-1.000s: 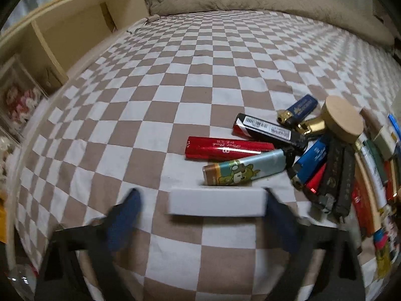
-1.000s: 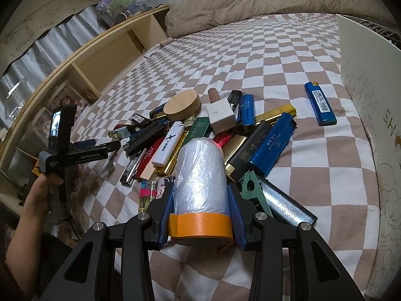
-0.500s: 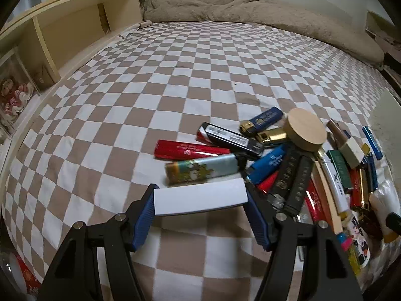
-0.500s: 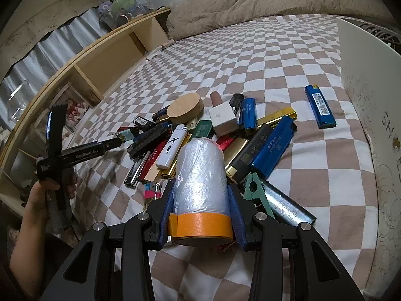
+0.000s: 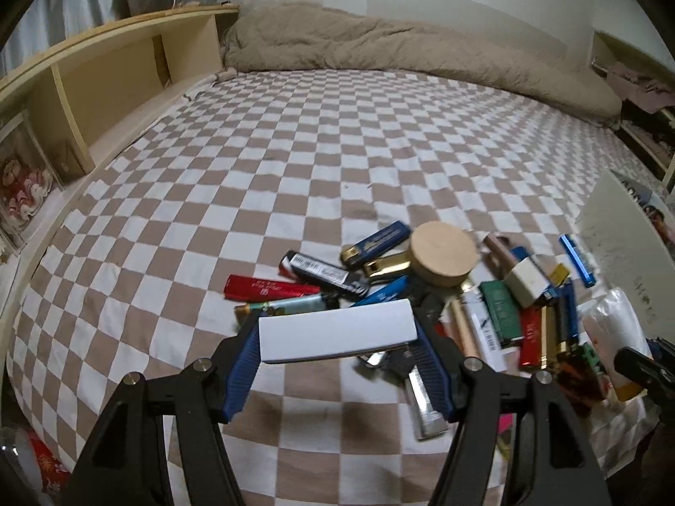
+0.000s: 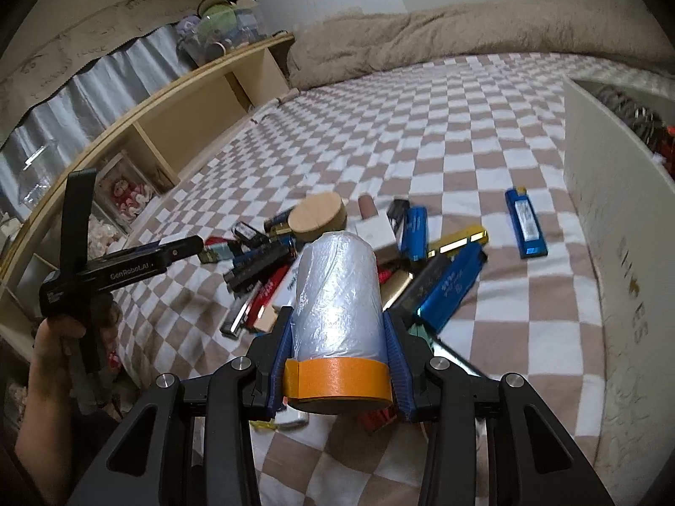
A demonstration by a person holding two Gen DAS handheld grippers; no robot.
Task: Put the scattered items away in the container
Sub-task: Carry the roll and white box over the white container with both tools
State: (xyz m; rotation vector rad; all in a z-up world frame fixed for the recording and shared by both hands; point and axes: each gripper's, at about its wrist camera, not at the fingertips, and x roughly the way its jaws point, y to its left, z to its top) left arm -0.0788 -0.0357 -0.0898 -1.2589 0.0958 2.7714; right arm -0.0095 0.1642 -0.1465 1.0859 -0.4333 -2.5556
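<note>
Gripping a flat white block (image 5: 337, 331) by its 2 short ends, the left tongs (image 5: 337, 337) hold it clear of the checkered bed (image 5: 253, 177), its long side running left to right, above the near edge of the pile of lighters (image 5: 422, 286). The right tongs (image 6: 337, 358) are clamped on a roll of clear plastic film (image 6: 337, 295) with a band of orange tape (image 6: 337, 379) at its near end; the roll points away from the camera and hangs over the same pile. A round wooden lid (image 6: 318, 217) sits at the far side of the heap, and 1 blue lighter (image 6: 525, 221) lies apart on the right, near the white box (image 6: 611, 232) that stands along the bed's right edge. What the box holds is hard to make out. In the right wrist view a hand (image 6: 55, 345) grips the handle of the left tool at the left. A wooden shelf (image 5: 105, 76) runs along the bed's left side.
</note>
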